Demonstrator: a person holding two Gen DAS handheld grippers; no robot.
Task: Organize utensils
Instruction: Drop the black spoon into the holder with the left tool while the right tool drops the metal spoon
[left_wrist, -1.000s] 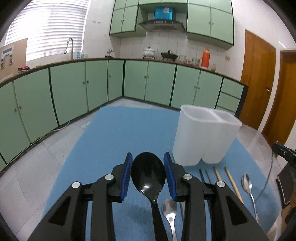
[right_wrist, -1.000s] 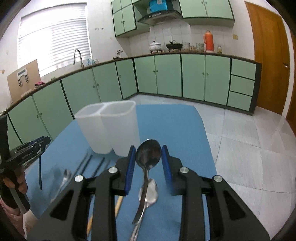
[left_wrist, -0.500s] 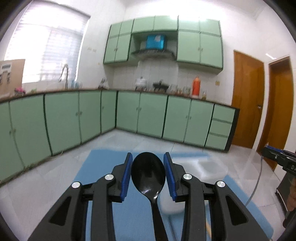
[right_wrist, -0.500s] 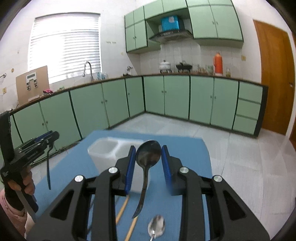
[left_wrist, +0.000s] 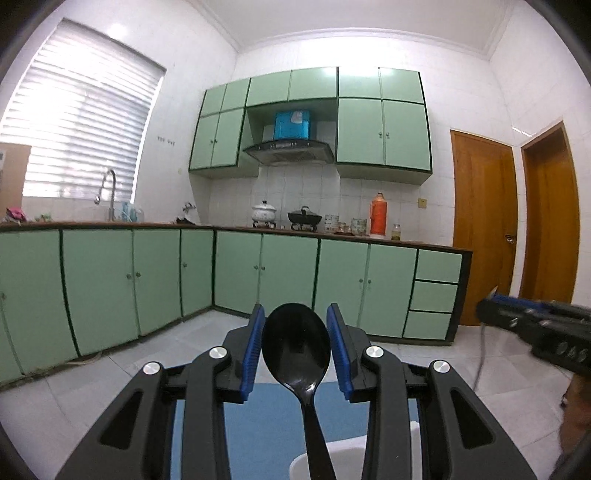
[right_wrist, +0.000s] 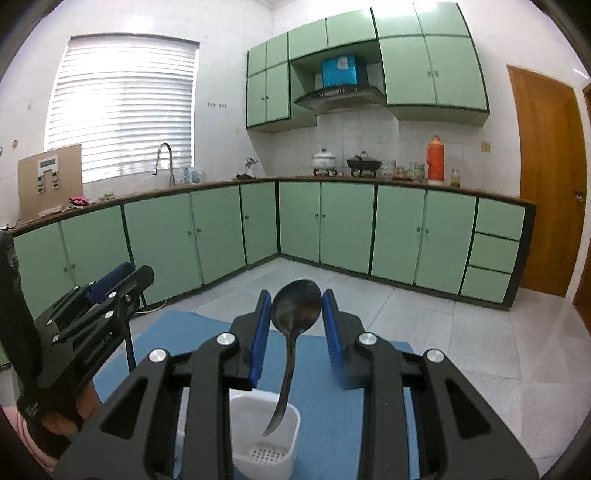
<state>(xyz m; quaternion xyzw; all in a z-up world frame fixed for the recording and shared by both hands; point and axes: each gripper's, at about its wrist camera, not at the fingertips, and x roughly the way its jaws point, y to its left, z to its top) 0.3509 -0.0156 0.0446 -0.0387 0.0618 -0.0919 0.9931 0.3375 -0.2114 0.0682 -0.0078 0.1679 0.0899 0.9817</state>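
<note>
Hanging bowl-up in our right tongs, the metal spoon points handle-down into the white holder directly below — left tongs grip the black spoon.

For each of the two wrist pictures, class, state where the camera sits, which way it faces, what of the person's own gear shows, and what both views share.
Left wrist: rides on the left tongs, facing the kitchen cabinets; they grip a black spoon, and the right tongs show at right.
Right wrist: rides on the right tongs, facing cabinets, tilted toward the white holder; they grip a metal spoon, handle hanging over the holder. The left tongs show at left.
Shared: blue mat, orange flask.
</note>
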